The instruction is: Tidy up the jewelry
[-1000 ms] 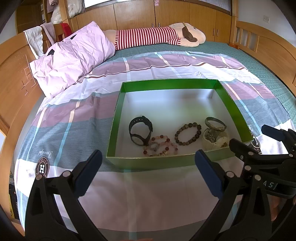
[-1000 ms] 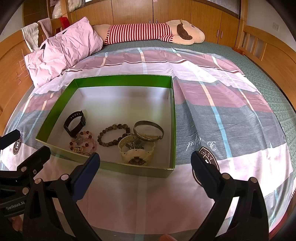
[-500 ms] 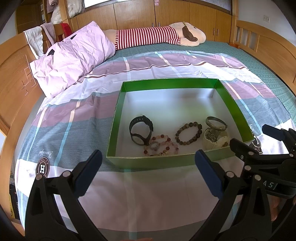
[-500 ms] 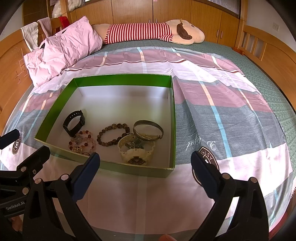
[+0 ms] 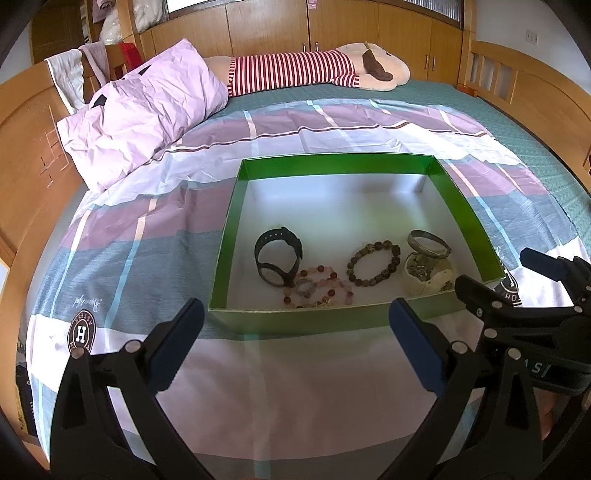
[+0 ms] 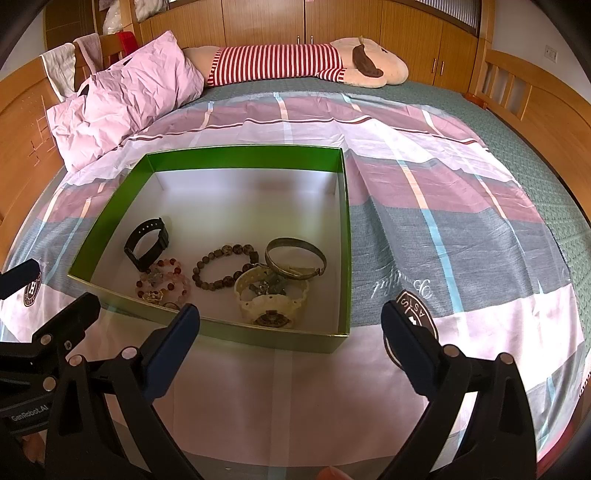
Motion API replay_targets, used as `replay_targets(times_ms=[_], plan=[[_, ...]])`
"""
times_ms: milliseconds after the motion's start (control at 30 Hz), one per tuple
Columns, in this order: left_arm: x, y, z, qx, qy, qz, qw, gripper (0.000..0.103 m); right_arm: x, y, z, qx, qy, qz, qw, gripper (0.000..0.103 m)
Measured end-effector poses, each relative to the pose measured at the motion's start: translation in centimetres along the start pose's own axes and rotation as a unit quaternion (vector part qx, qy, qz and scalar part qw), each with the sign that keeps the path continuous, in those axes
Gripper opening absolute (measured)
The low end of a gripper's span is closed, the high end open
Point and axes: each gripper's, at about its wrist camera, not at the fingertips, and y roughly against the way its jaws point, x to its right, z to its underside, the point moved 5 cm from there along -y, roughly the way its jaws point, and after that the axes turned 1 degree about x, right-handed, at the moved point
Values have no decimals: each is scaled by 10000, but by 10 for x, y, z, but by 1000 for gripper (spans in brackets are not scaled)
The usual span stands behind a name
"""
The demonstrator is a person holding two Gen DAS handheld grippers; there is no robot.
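Jewelry is lying in a cluster along the near side of a green box (image 5: 229, 236) sitting on a bed (image 5: 122, 236). A black watch (image 5: 277, 254) is standing on edge at the left of the group, touching a pink bead bracelet (image 5: 317, 290) just in front of it. A brown bead bracelet (image 5: 373, 263) is lying flat in the middle. At the right, a metal bangle (image 6: 295, 256) is leaning on a cream watch (image 6: 271, 299), with some small dark trinkets piled between the watch's straps; what they are cannot be told. The rest of the box floor is lying bare and white.

Both grippers are hovering over the striped bedspread (image 6: 443, 206) just short of the box's near wall, touching nothing. The left gripper (image 5: 291, 339) is holding its blue-padded fingers (image 5: 177, 339) spread wide and empty. The right gripper (image 6: 290, 339) is doing the same beside it, jaws wide apart.

Beyond the box, a pink pillow (image 5: 147, 114) is resting against the wooden headboard (image 5: 29, 147), and a plush toy (image 6: 295, 64) in a red-striped shirt is lying across the far side of the bed, in front of wooden cabinets (image 6: 258, 22).
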Motion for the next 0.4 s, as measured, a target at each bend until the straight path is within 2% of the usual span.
replay_targets(times_ms=[400], plan=[[0,-2,0,-54,-39,11,10000,101,2,-2,1,-25,6,-7,10000,99]])
